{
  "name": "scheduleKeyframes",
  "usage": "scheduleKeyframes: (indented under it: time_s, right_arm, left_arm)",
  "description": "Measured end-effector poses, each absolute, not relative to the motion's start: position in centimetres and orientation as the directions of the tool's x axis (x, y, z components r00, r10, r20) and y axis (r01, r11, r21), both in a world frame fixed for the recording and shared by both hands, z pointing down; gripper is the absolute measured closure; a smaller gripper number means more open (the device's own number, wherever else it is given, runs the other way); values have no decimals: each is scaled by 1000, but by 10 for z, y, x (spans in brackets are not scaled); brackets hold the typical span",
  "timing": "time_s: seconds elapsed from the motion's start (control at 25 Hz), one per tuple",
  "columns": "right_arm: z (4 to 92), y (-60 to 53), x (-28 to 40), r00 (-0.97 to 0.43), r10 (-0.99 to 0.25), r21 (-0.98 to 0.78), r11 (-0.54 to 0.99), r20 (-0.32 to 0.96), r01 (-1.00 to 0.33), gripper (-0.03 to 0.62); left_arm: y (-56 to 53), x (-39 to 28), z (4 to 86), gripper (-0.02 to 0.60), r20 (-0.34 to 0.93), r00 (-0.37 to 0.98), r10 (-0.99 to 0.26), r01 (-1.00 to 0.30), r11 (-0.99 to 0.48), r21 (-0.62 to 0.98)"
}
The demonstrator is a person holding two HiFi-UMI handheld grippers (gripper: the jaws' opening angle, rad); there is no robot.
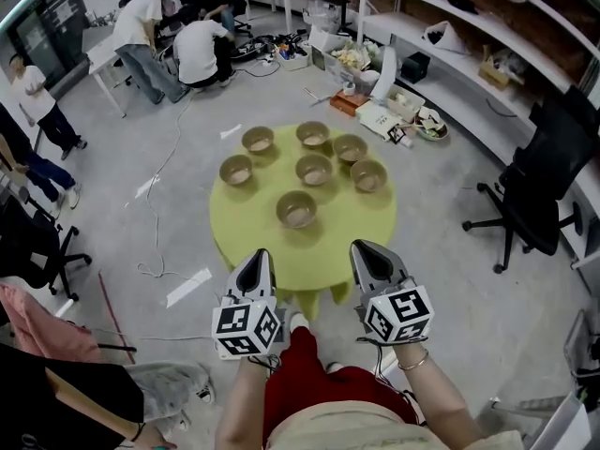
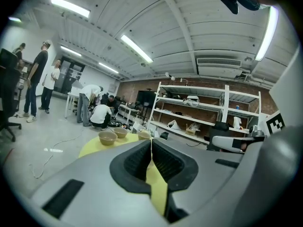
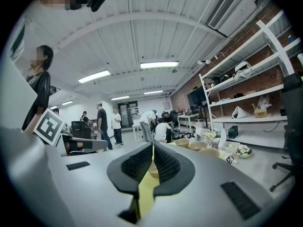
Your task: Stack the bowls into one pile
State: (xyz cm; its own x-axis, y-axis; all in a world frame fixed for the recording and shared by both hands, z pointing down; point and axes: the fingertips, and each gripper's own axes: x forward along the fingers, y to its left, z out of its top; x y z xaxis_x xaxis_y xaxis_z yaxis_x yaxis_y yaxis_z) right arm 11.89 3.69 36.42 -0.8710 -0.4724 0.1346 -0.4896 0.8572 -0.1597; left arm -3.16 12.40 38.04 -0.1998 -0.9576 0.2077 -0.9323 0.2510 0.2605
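Bowls (image 1: pixel 314 169), seven in all, stood singly on the round yellow-green table (image 1: pixel 352 237) with none stacked. Three sat in a far row and three in a middle row, and the nearest bowl (image 1: pixel 296 209) sat alone on the person's side. All looked empty, though a pale patch in some of them could not be made out. The left hand-held gripper (image 1: pixel 260 255) hung over the table's near edge, left of the nearest bowl and apart from it. Its jaws were pressed together with nothing between them. The right hand-held gripper (image 1: pixel 362 247) hung level with it, right of that bowl. It too was closed and empty. Both pointed across the table toward the bowls, almost level. Behind the table clutter (image 1: pixel 375 111) lay on the grey floor (image 1: pixel 450 279) beside long white shelves (image 1: pixel 469 73). A black chair (image 1: pixel 539 190) stood at the right. Several people (image 1: pixel 202 50) crouched or stood near a white desk at the far left, and a thin cable (image 1: pixel 159 195) trailed over the floor from there.
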Motion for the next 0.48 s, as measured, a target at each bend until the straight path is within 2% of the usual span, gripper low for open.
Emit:
scheduleKeyframes:
  time_s: [0.48]
  right_arm:
    - [394, -28, 22, -834, -503, -200, 814, 225, -545, 556]
  left_arm:
    - [56, -137, 403, 557, 253, -136, -958, -935, 209, 285]
